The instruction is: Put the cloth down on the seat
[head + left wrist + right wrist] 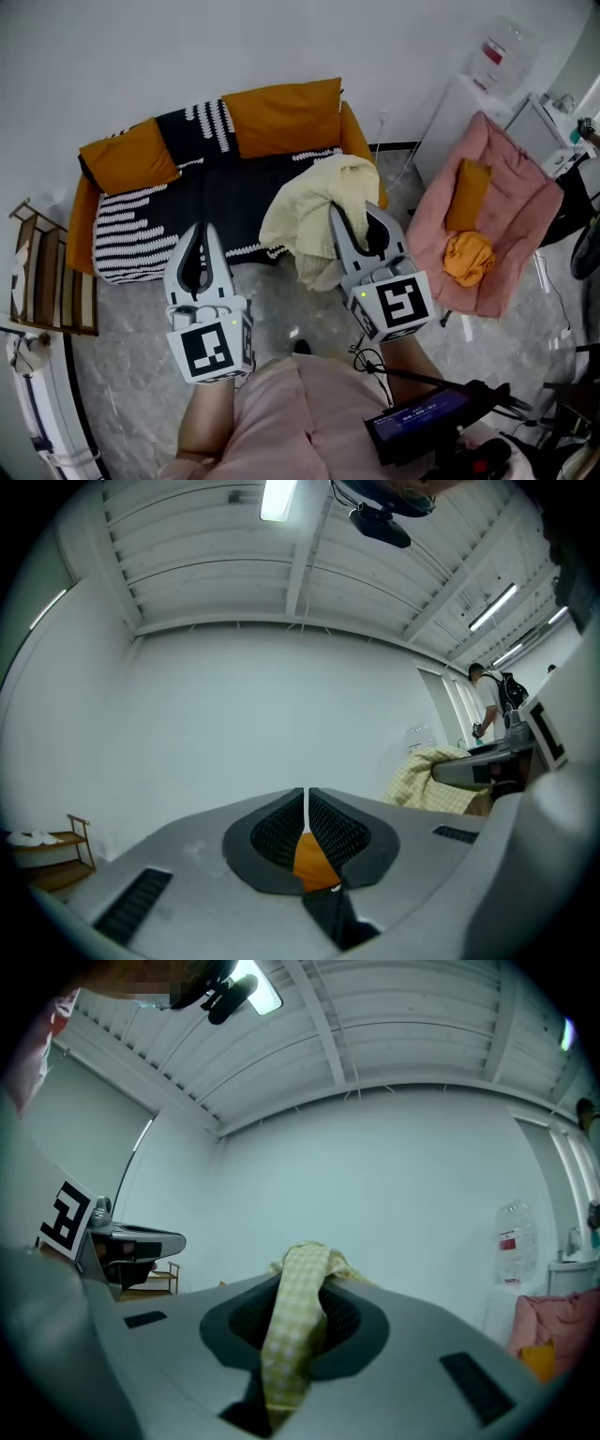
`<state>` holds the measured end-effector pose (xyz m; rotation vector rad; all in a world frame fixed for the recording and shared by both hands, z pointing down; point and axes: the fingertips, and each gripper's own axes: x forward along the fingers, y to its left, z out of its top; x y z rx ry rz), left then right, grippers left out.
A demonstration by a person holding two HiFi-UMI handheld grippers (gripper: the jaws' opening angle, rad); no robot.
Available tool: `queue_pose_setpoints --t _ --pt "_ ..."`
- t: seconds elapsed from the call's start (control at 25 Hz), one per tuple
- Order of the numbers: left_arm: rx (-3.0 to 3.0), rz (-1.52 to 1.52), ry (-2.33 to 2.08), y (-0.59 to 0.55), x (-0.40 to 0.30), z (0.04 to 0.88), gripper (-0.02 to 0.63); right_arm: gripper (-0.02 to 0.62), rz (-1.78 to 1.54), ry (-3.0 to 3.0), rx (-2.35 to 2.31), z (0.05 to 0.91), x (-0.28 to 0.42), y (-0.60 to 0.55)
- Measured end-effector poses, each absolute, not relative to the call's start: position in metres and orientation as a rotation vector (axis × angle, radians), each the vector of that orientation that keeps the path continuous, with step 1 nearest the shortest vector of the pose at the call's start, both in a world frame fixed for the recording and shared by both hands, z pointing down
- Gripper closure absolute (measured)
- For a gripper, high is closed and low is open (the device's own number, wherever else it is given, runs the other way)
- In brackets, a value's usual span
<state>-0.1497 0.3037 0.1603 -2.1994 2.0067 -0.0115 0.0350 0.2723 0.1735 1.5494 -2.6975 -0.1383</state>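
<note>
A pale yellow checked cloth (314, 217) hangs bunched from my right gripper (354, 217), which is shut on it above the front right part of the sofa seat (225, 202). In the right gripper view a strip of the cloth (295, 1321) runs down between the two closed jaws. My left gripper (199, 242) is shut and holds nothing, hovering over the sofa's front edge; its jaws (307, 808) meet with only a thin slit. The cloth (436, 780) also shows at the right of the left gripper view.
The sofa has two orange cushions (281, 114) and a black-and-white striped throw (131, 234). A pink armchair (487, 216) with an orange cushion and orange cloth stands right. A wooden rack (47, 277) stands left, a water dispenser (492, 56) at back right.
</note>
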Motion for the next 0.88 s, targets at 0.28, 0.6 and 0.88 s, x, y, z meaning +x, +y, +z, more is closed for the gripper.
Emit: queue_pose_setpoints --t 0.28,0.6,0.88 --pt "-2.249 -0.043 1.990 0.257 -0.147 0.178 0.581 0.534 -0.088 -2.658 1.569 0.189 0.036 0.231" --pt "-2.293 -0.094 1.984 0.191 -0.132 0.198 0.581 0.534 -0.053 -2.611 1.585 0.209 0.053 0.172" --pt "-2.267 -0.143 2.005 0.107 -0.120 0.191 0.581 0.534 -0.032 -2.633 1.562 0.210 0.068 0.092"
